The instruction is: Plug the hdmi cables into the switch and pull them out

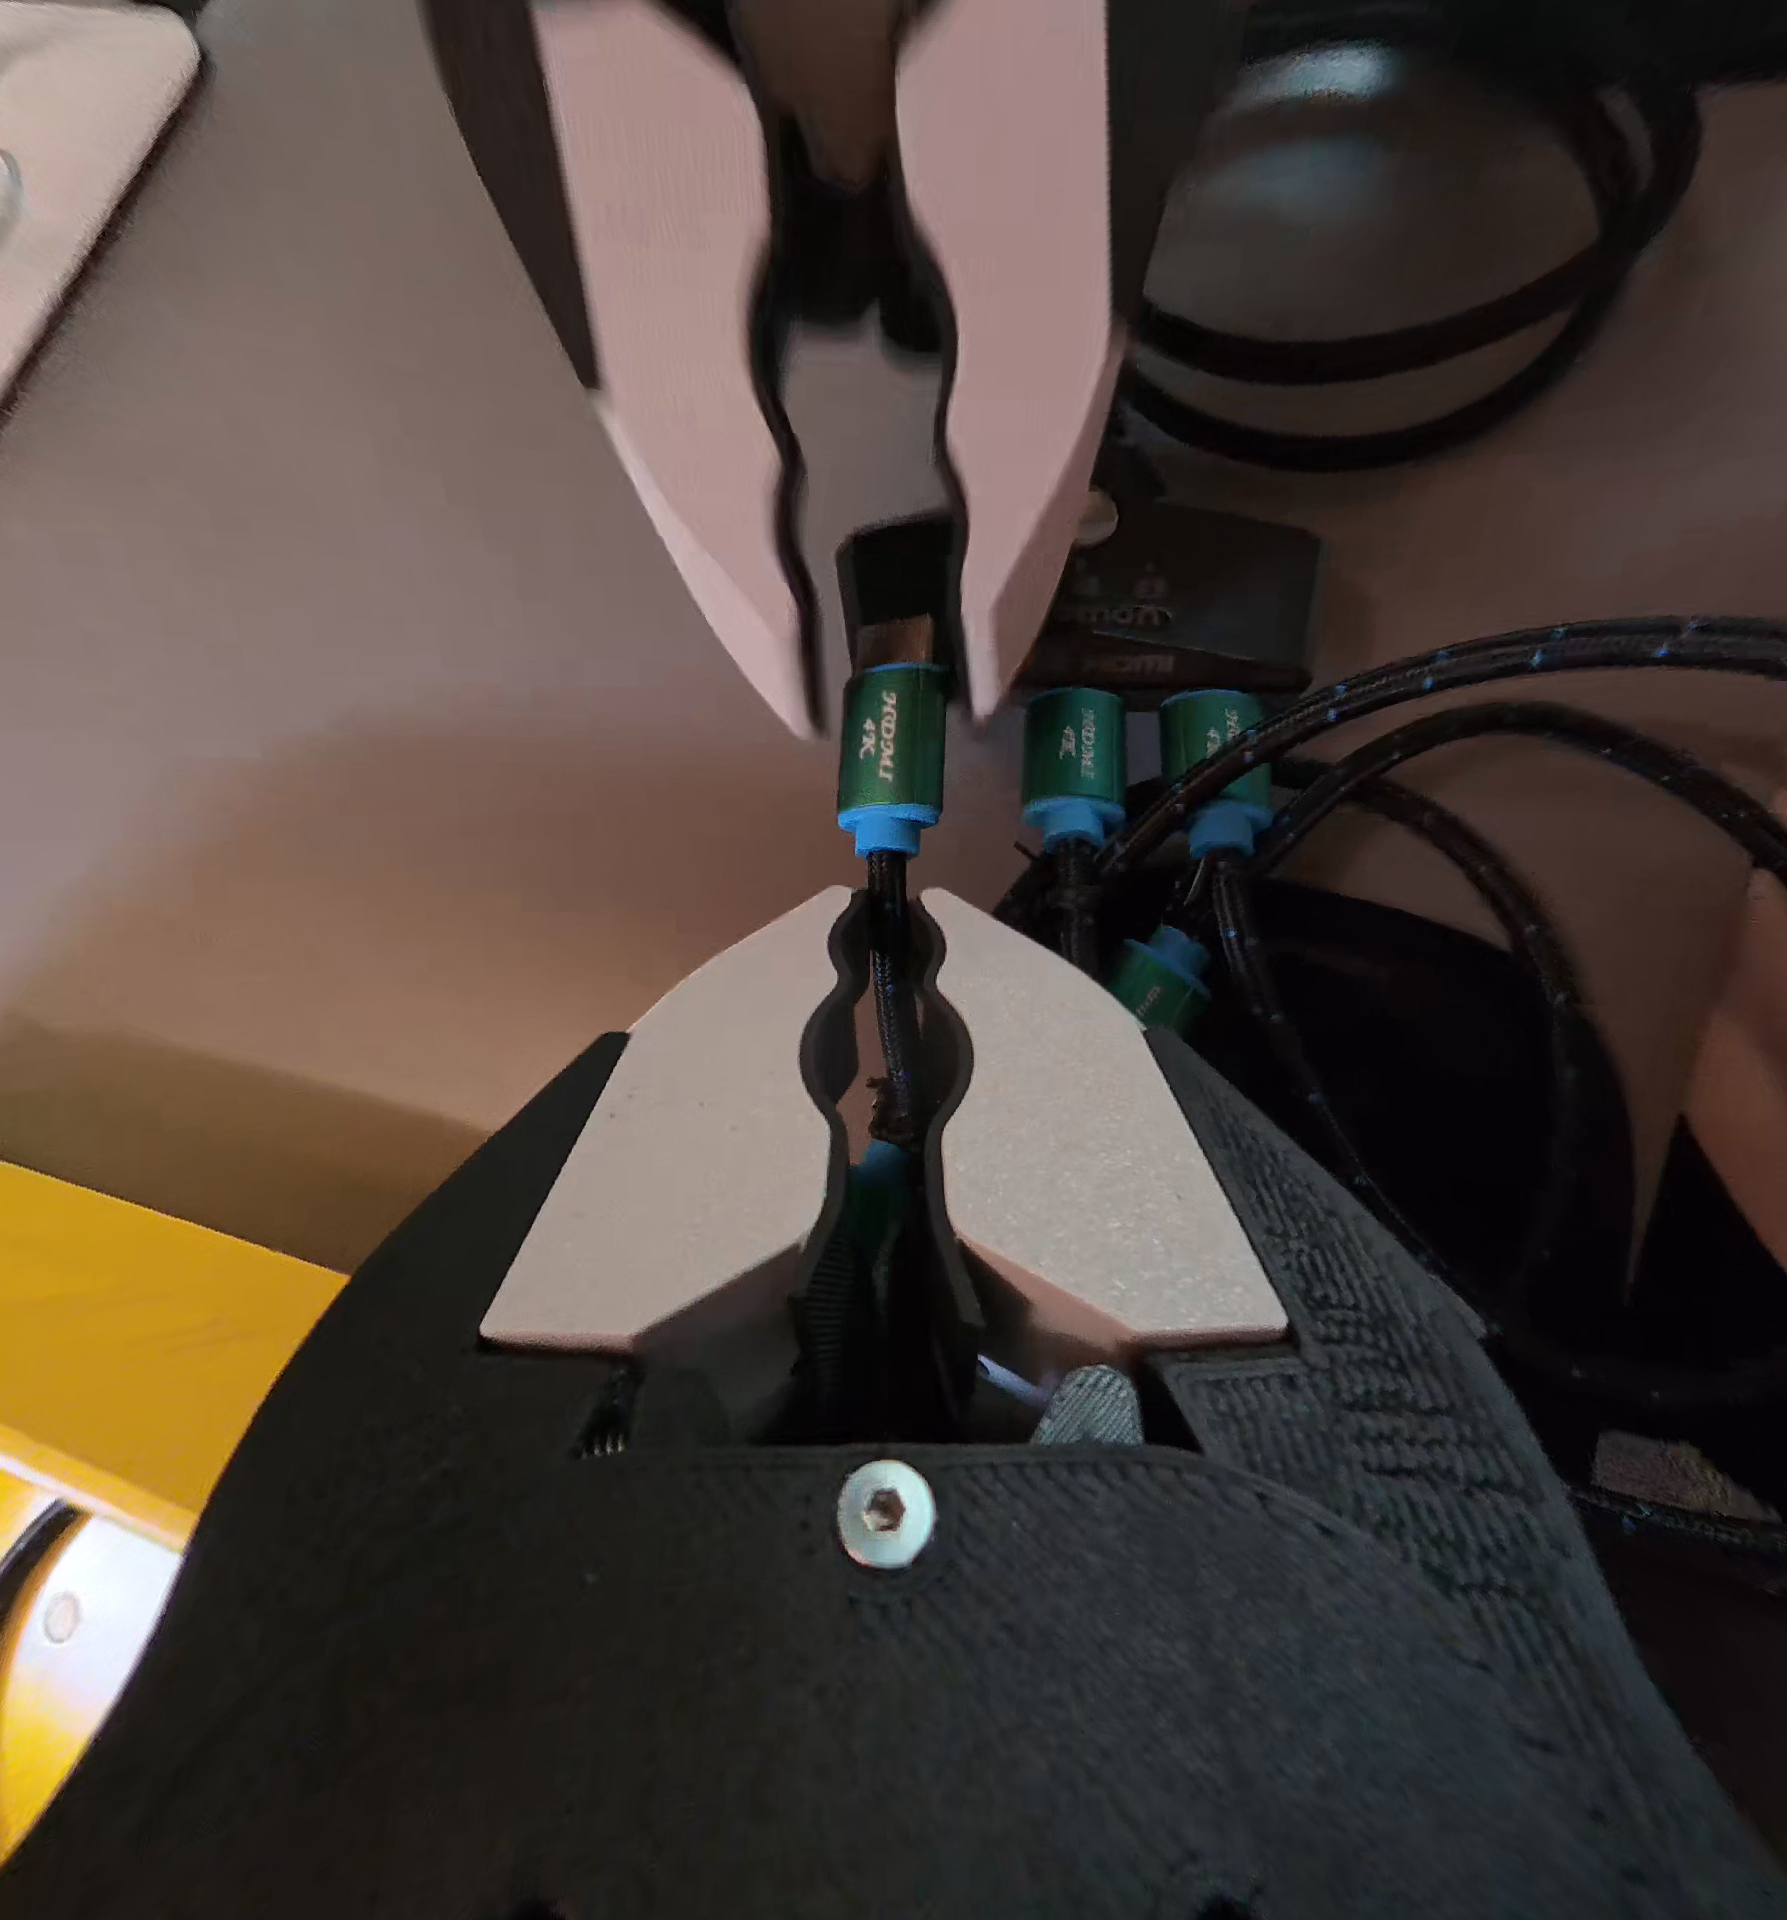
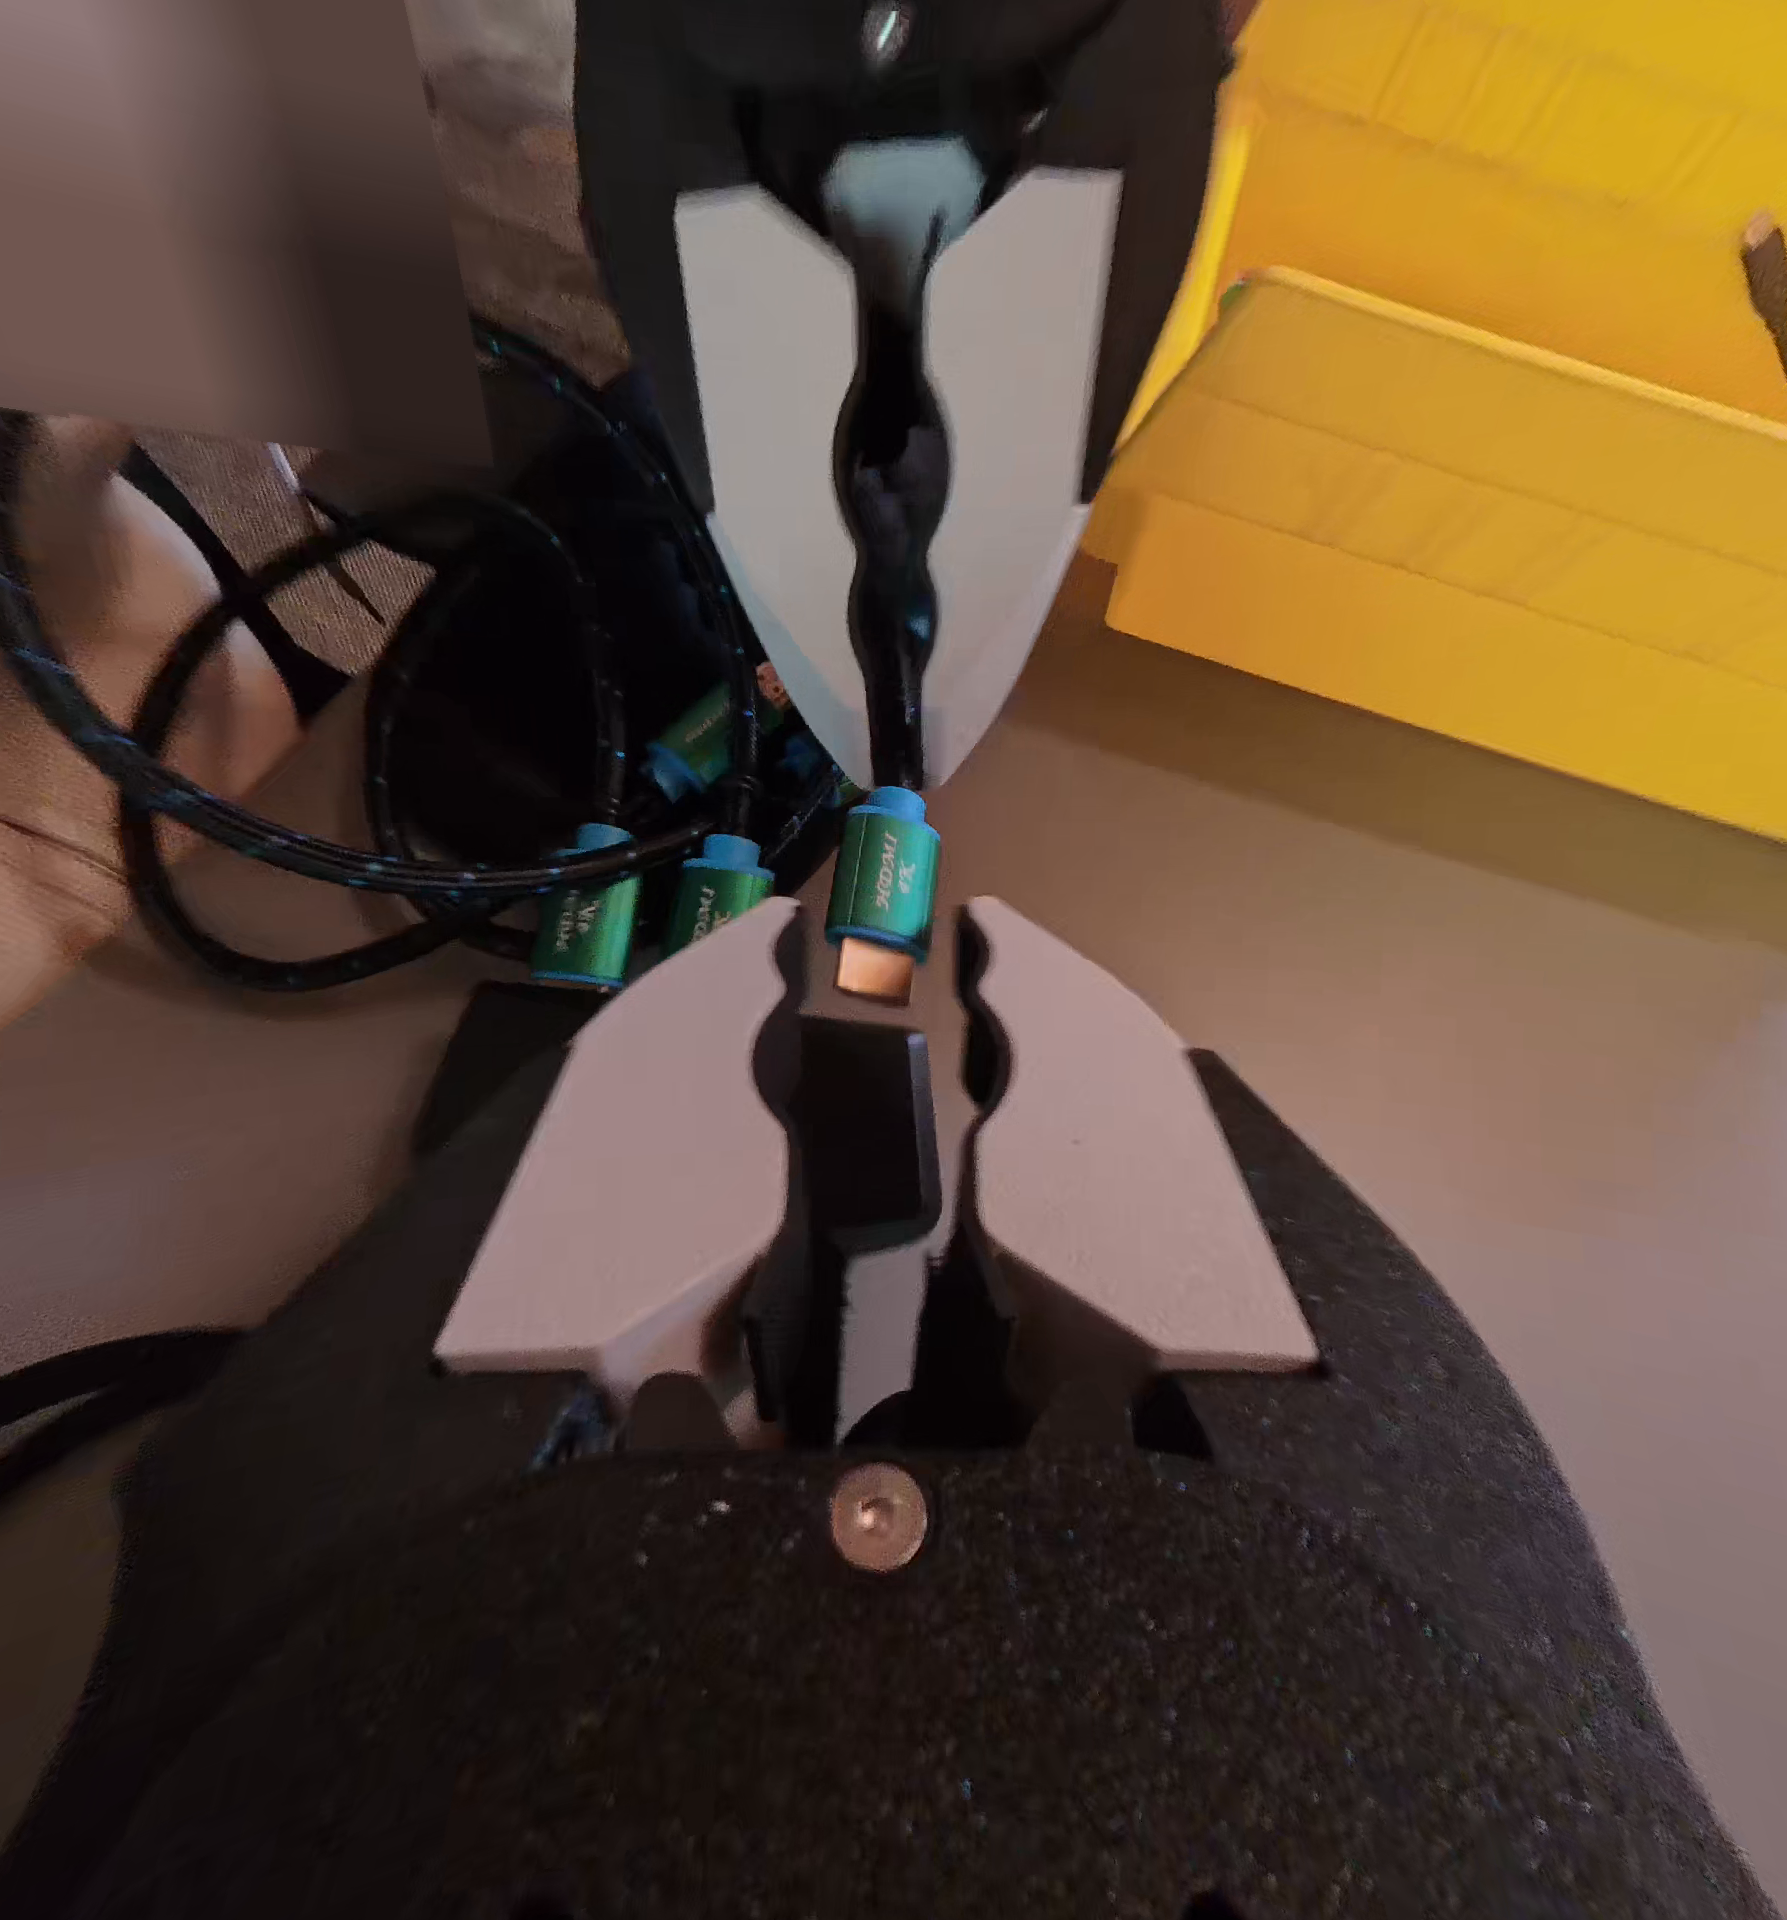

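Note:
My left gripper (image 1: 887, 902) is shut on a black braided HDMI cable (image 1: 894, 997) just behind its green plug (image 1: 889, 750). It also shows in the right wrist view (image 2: 899, 779), coming in from the top. The plug (image 2: 884, 883) points its gold tip (image 2: 873, 966) at the black switch (image 2: 863, 1122), a small gap short of it. My right gripper (image 2: 878, 914) grips the switch from both sides. In the left wrist view it (image 1: 894, 717) reaches down from the top over the switch (image 1: 1190, 613). Two more green plugs (image 1: 1071, 753) (image 1: 1216, 748) sit in the switch.
Loops of black braided cable (image 1: 1491, 935) and a loose green plug (image 1: 1159, 987) lie to the right of the switch. Yellow bins (image 2: 1491, 571) stand beyond the left gripper, one holding a thin cable (image 2: 1782, 332). A white tray (image 1: 37, 208) is at the far left.

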The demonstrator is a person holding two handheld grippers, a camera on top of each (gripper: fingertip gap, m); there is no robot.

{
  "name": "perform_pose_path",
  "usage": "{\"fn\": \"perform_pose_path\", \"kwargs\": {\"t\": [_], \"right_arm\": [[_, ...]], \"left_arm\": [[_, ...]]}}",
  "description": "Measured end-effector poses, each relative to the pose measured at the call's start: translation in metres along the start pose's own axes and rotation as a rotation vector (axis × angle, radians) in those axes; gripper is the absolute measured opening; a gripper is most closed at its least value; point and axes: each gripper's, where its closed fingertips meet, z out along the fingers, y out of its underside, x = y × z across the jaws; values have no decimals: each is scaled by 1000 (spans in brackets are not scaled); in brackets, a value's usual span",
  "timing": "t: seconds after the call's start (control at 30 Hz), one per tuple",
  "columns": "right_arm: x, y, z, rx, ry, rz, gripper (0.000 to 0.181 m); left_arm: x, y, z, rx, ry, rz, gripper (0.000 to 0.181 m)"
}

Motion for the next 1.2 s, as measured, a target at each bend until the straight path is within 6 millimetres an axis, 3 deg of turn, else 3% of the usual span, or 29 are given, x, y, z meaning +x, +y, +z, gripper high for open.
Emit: {"fn": "perform_pose_path", "kwargs": {"t": [0.07,0.13,0.2,0.3,0.37,0.43,0.6,0.8,1.03,1.2], "right_arm": [[-5,5,-18,-42,-21,105,66],[-19,23,-30,-167,-38,185,96],[-31,50,-32,-325,-9,169,108],[-44,75,-27,-435,26,142,86],[-42,75,-23,-408,73,165,57],[-40,77,-16,-383,94,172,45],[-35,70,-14,-201,90,194,41],[-34,63,-20,-154,138,108,40],[-34,57,-24,-71,89,180,39],[-36,57,-23,-66,60,258,40]], "left_arm": [[0,3,2,-6,-33,41,7],[1,1,2,11,-36,38,7],[1,2,3,14,-25,27,7],[-1,3,3,-7,-36,33,7],[-3,5,0,-49,-62,58,7],[-4,8,-1,-95,-84,101,7],[-7,13,-3,-113,-103,168,7],[-6,7,-3,-136,-234,330,7],[-23,12,-11,-372,-539,568,7],[-23,17,-11,-428,-552,510,7]]}}
